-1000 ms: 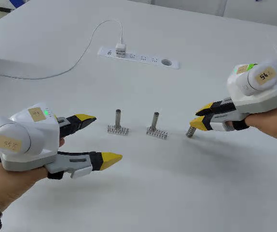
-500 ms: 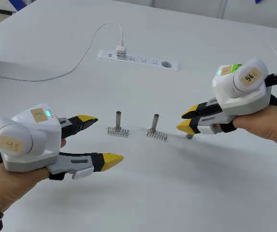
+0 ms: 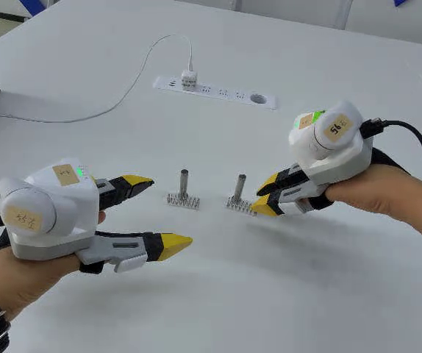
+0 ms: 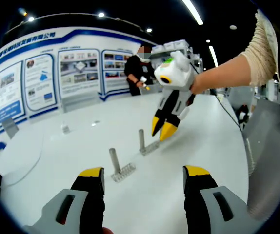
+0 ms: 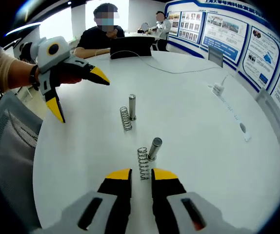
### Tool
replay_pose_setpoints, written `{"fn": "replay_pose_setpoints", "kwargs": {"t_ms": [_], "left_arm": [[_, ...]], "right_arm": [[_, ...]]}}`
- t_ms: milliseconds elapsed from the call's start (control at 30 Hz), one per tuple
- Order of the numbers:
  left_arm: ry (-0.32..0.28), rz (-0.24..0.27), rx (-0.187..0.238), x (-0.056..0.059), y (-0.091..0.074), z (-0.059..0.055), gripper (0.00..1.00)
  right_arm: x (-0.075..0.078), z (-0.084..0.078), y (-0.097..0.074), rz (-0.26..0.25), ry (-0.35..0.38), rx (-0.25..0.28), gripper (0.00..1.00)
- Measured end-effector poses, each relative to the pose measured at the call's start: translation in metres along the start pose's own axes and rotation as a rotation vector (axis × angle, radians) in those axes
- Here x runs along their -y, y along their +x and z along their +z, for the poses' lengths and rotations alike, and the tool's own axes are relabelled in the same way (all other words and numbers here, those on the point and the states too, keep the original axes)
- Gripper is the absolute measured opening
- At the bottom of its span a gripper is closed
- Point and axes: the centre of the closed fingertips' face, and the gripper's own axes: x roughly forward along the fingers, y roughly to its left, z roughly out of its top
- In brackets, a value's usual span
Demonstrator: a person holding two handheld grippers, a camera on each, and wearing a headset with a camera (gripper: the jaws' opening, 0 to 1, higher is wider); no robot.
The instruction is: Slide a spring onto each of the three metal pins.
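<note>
**Two springs lie flat beside their pins**

The left gripper (image 3: 168, 209) hovers with its fingers spread wide, holding nothing. Ahead of its tips the left pin (image 3: 184, 181) stands upright, with the left spring (image 3: 182, 200) lying at its foot. The middle pin (image 3: 239, 185) has the middle spring (image 3: 239, 205) lying flat on the table (image 3: 284, 294). One end of this spring lies just in front of the right gripper (image 3: 258, 202), whose fingers are nearly together and empty. Beyond the pins lie a power strip (image 3: 215, 92) and its cable (image 3: 126, 90).
</note>
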Motion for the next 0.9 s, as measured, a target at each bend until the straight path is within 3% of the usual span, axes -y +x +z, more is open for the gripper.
{"fn": "replay_pose_setpoints", "kwargs": {"t_ms": [467, 900], "left_arm": [[-0.002, 0.001, -0.002, -0.001, 0.001, -0.001, 0.66], [-0.001, -0.001, -0.004, 0.000, 0.001, -0.003, 0.66]], "right_arm": [[0.002, -0.018, 0.017, 0.026, 0.004, -0.068, 0.15], [0.000, -0.020, 0.019, 0.042, 0.000, -0.091, 0.12]]}}
